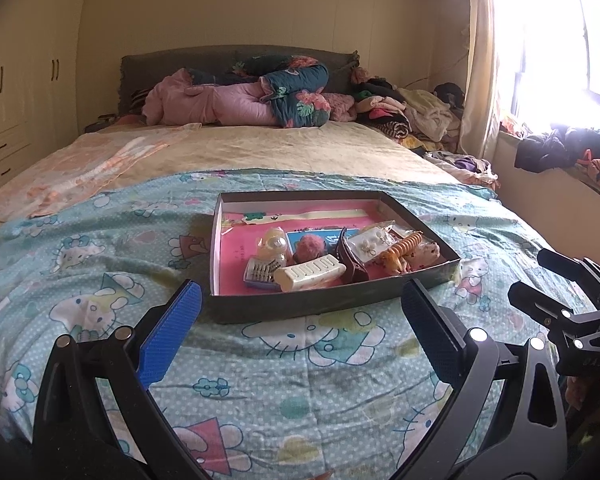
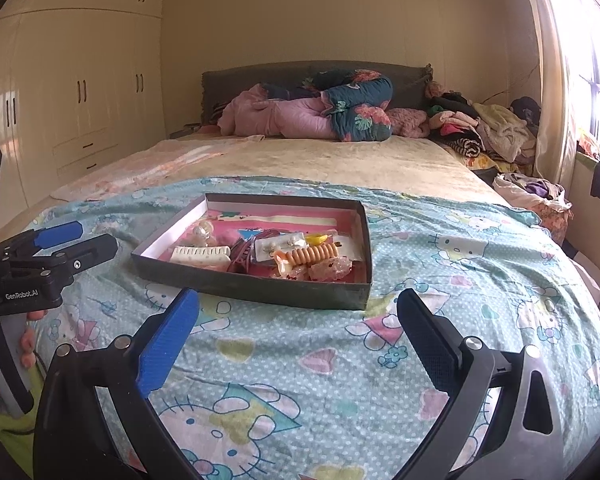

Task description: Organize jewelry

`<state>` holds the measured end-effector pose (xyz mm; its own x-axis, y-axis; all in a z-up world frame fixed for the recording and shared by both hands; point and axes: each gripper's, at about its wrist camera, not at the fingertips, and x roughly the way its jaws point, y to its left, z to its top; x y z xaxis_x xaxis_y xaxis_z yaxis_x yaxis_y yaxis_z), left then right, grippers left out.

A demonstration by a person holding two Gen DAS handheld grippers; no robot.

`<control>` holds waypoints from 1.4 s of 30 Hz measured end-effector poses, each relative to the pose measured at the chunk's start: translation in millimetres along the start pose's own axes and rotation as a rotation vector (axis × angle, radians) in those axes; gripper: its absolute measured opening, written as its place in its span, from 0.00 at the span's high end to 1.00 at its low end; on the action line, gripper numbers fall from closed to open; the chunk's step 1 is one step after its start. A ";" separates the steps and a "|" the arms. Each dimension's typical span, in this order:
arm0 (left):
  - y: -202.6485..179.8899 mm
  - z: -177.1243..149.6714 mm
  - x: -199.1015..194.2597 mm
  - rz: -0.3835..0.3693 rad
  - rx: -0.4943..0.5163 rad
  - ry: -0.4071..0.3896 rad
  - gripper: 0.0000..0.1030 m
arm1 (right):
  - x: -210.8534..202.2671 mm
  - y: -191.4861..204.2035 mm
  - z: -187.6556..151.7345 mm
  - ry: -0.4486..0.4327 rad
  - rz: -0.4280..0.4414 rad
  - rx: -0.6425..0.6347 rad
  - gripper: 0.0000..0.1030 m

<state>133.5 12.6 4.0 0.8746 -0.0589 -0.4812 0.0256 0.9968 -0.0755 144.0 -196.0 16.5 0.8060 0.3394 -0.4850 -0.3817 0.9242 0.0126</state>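
Note:
A shallow dark box (image 1: 332, 300) with a pink floor sits on the blue cartoon-print blanket; it also shows in the right wrist view (image 2: 256, 286). Inside lie a white hair clip (image 1: 310, 276), a dark claw clip (image 1: 350, 260), an orange spiral hair tie (image 1: 406, 245), a bag of earrings (image 1: 370, 245) and a pink pompom (image 1: 310, 246). My left gripper (image 1: 302, 304) is open and empty just in front of the box. My right gripper (image 2: 298, 310) is open and empty, just short of the box's near right corner.
The bed stretches back to a grey headboard (image 1: 236, 60) with rolled pink and blue quilts (image 1: 256, 100). Piled clothes (image 1: 404, 112) lie at the far right by the window. Wardrobes (image 2: 80, 80) line the left wall.

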 end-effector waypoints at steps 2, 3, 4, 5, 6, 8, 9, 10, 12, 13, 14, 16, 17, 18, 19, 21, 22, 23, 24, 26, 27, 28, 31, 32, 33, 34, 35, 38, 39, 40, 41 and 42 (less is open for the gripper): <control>0.5 -4.0 -1.3 0.005 0.000 -0.007 0.11 | -1.6 3.8 -3.9 -0.007 -0.008 -0.009 0.06; 1.3 -5.8 -1.6 0.007 -0.001 -0.009 0.11 | -2.2 5.6 -5.9 -0.010 -0.010 -0.013 0.06; 3.1 -7.1 -1.4 0.011 -0.006 -0.009 0.11 | -3.4 7.2 -8.2 -0.012 -0.011 -0.015 0.06; 4.6 -8.5 -1.7 0.013 -0.013 -0.010 0.11 | -3.3 8.4 -9.1 -0.013 -0.011 -0.017 0.06; 5.8 -9.7 -2.2 0.013 -0.016 -0.011 0.11 | -3.9 9.9 -11.0 -0.016 -0.014 -0.019 0.06; 9.1 -11.4 -3.1 0.021 -0.023 -0.014 0.11 | -5.1 11.5 -13.8 -0.024 -0.021 -0.022 0.06; 10.3 -12.0 -3.6 0.021 -0.024 -0.017 0.11 | -6.2 12.0 -15.9 -0.030 -0.026 -0.022 0.06; 11.5 -13.0 -4.6 0.020 -0.027 -0.019 0.11 | -7.4 12.2 -17.2 -0.038 -0.033 -0.020 0.06; 12.0 -15.0 -5.6 0.022 -0.028 -0.021 0.11 | -9.7 11.5 -19.4 -0.051 -0.043 -0.011 0.06; 11.5 -15.9 -6.3 0.021 -0.026 -0.022 0.11 | -10.8 10.8 -20.5 -0.057 -0.047 -0.004 0.06; 11.2 -17.3 -7.2 0.021 -0.022 -0.023 0.11 | -10.8 9.7 -20.3 -0.060 -0.049 0.001 0.06; 10.8 -19.7 -8.7 0.021 -0.023 -0.025 0.11 | -11.0 7.5 -21.8 -0.058 -0.056 0.008 0.06; 10.7 -20.3 -9.4 0.020 -0.023 -0.025 0.11 | -11.0 6.5 -22.7 -0.058 -0.060 0.012 0.06; 10.4 -20.5 -10.3 0.020 -0.022 -0.028 0.11 | -11.1 5.4 -23.7 -0.059 -0.063 0.017 0.06; 10.3 -20.9 -11.3 0.020 -0.020 -0.032 0.11 | -11.3 4.6 -24.8 -0.060 -0.066 0.023 0.06; 9.6 -20.9 -13.2 0.022 -0.017 -0.041 0.11 | -11.5 3.9 -27.1 -0.061 -0.072 0.026 0.06; 9.3 -21.1 -14.0 0.020 -0.018 -0.043 0.11 | -12.0 3.7 -28.3 -0.064 -0.076 0.026 0.06; 8.2 -21.8 -15.2 0.018 -0.018 -0.045 0.11 | -12.5 3.6 -29.5 -0.066 -0.080 0.023 0.06; 7.7 -22.4 -16.4 0.020 -0.016 -0.050 0.11 | -13.2 3.5 -31.0 -0.070 -0.086 0.021 0.06; 6.6 -23.6 -18.6 0.022 -0.014 -0.060 0.11 | -14.7 2.9 -34.3 -0.078 -0.092 0.022 0.06; 6.5 -24.5 -19.7 0.023 -0.015 -0.065 0.11 | -15.4 2.5 -35.4 -0.081 -0.095 0.024 0.06; 5.7 -26.1 -21.2 0.023 -0.013 -0.072 0.11 | -16.4 2.0 -36.7 -0.088 -0.098 0.025 0.06; 3.1 -29.8 -23.0 0.033 -0.001 -0.079 0.11 | -18.8 0.9 -38.7 -0.106 -0.110 0.030 0.06; 2.1 -30.9 -23.6 0.039 0.000 -0.080 0.11 | -19.9 0.4 -39.5 -0.112 -0.112 0.034 0.06; 1.2 -32.4 -24.2 0.044 0.002 -0.082 0.11 | -20.9 0.4 -40.4 -0.121 -0.113 0.035 0.06; 1.0 -33.9 -25.1 0.046 0.003 -0.086 0.11 | -22.1 0.7 -40.4 -0.130 -0.117 0.034 0.06; 0.6 -35.2 -26.2 0.044 0.003 -0.093 0.11 | -24.1 1.1 -40.7 -0.144 -0.121 0.031 0.06; 0.1 -37.8 -28.6 0.040 0.002 -0.118 0.11 | -30.3 4.2 -42.4 -0.191 -0.131 0.016 0.06; -0.1 -38.0 -28.7 0.040 -0.001 -0.125 0.11 | -32.6 5.8 -42.9 -0.209 -0.136 0.008 0.06; 0.2 -38.3 -29.3 0.041 -0.003 -0.134 0.11 | -35.2 7.5 -43.8 -0.232 -0.139 0.002 0.06; 0.4 -38.8 -29.8 0.044 -0.005 -0.144 0.11 | -37.9 8.6 -44.8 -0.254 -0.140 0.001 0.06; 0.4 -39.6 -29.9 0.047 -0.007 -0.151 0.11 | -40.3 10.0 -46.5 -0.276 -0.144 0.003 0.06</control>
<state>88.2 12.6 -16.2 0.9377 -0.0026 -0.3475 -0.0203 0.9979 -0.0622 86.7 -208.6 -4.5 0.9441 0.2397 -0.2262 -0.2541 0.9665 -0.0361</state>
